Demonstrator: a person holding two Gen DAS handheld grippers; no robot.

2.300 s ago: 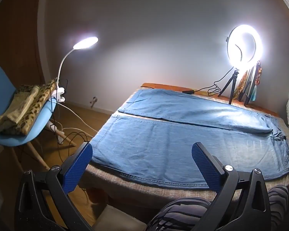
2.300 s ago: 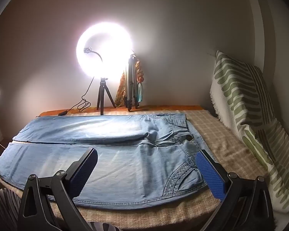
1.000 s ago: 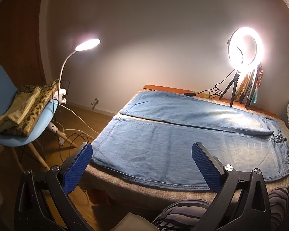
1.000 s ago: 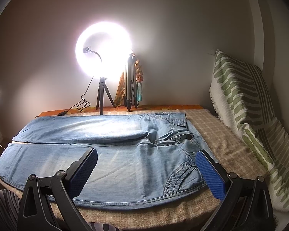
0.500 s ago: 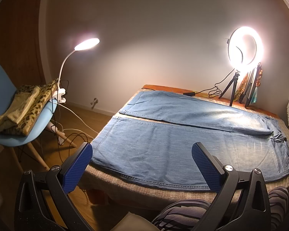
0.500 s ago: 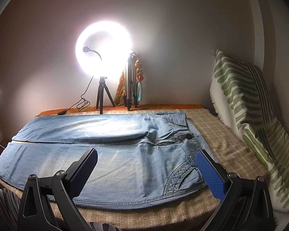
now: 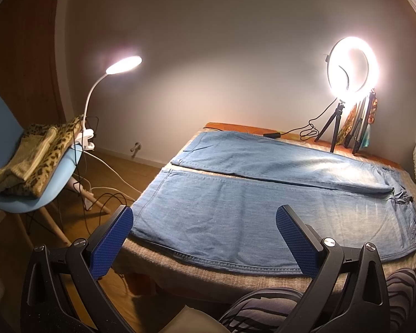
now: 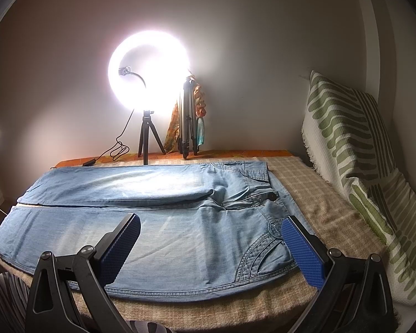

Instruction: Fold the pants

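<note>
Nothing much is changing since the earlier frames: both views are drifting only slightly and the pants (image 7: 263, 211) are lying as before, spread flat across the bed (image 7: 235, 277), hems at the left, waistband at the right. Going left to right, the left gripper (image 7: 203, 238) is hovering near the hems with its jaws wide apart and empty, while the right gripper (image 8: 210, 244) is hanging spread and empty by the waistband. Folding seems not yet begun; next, each claw probably needs to be pinching the near edge.

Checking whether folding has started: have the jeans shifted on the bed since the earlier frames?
No. The jeans lie flat, waistband the same way off the ring light tripod; both hand-held grippers are open and clear.
</note>
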